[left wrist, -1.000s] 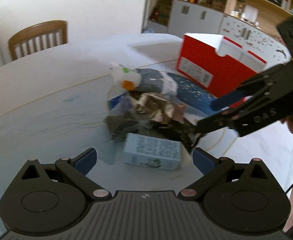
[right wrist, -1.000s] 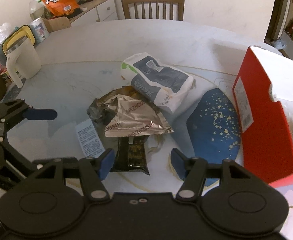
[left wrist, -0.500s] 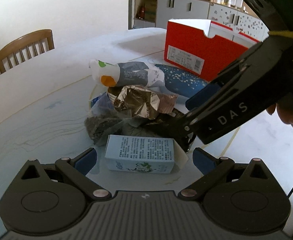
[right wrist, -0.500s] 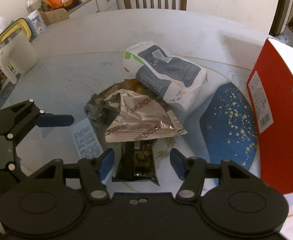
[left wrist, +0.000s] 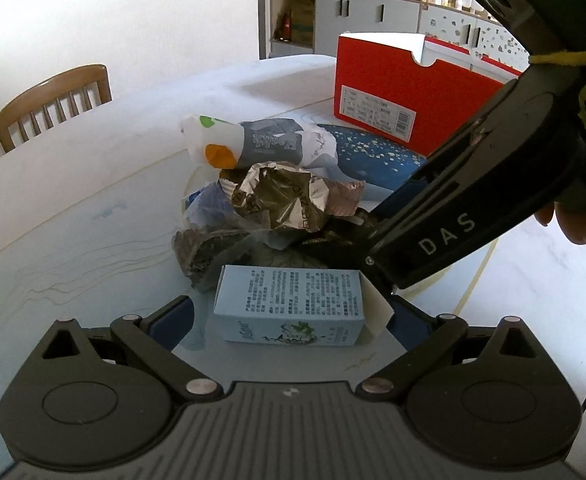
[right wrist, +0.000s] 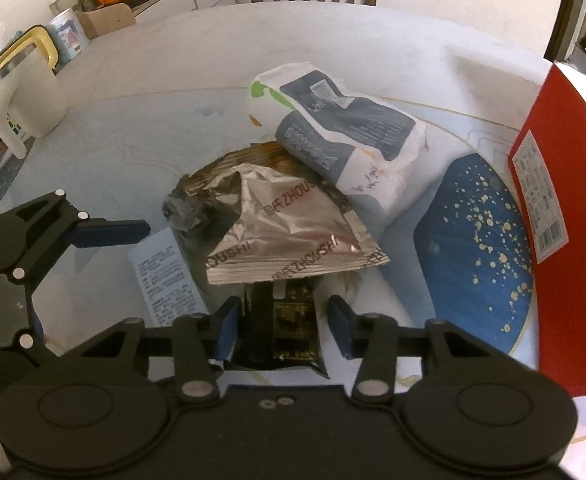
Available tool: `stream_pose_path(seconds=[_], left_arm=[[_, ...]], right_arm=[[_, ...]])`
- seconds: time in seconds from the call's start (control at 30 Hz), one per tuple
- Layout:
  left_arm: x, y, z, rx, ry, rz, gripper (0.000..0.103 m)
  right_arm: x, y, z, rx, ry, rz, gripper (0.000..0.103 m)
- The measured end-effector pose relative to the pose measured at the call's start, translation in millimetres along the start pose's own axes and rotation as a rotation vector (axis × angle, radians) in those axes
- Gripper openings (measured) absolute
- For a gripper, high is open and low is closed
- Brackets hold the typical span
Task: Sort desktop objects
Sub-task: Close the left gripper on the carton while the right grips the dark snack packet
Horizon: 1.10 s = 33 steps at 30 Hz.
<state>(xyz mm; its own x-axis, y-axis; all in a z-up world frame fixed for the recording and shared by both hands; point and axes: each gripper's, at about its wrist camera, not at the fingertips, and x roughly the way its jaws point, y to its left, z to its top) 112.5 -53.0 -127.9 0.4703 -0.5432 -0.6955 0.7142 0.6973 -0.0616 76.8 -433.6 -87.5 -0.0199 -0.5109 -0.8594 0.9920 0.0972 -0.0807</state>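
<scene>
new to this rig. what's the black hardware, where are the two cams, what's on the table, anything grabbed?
There is no robot arm. A person holds a two-finger clamp in each hand, and each clamp carries a fisheye camera looking along its fingers.

The left gripper is open, with a light blue carton lying between its fingers. The right gripper has just been closing its jaws around a dark packet, which isn't clearly pinched yet.

Also on the table:
- a silver foil pouch
- a white and grey bag
- a blue speckled mat
- a red box
</scene>
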Motion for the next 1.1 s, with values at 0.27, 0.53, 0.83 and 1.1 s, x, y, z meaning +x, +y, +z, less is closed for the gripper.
stream_pose_path(seconds=[0.27, 0.53, 0.83, 1.1], left_arm=[[-0.4, -1.4, -0.3, 0.014, 0.005, 0.000, 0.086], [-0.2, -1.7, 0.7, 0.020, 0.018, -0.002, 0.072], [-8.6, -1.6, -1.7, 0.010, 0.028, -0.017, 0.071], [-22.5, -1.8, -2.3, -0.015, 0.014, -0.026, 0.071]], right_arm=[[-1.7, 1.5, 1.4, 0.012, 0.002, 0.002, 0.034], [-3.3, -2.1, -0.8, 0.029, 0.005, 0.004, 0.032], [-13.9, -5.6, -14.1, 0.045, 0.015, 0.009, 0.032], [-30.5, -6.5, -25.0, 0.050, 0.006, 0.009, 0.031]])
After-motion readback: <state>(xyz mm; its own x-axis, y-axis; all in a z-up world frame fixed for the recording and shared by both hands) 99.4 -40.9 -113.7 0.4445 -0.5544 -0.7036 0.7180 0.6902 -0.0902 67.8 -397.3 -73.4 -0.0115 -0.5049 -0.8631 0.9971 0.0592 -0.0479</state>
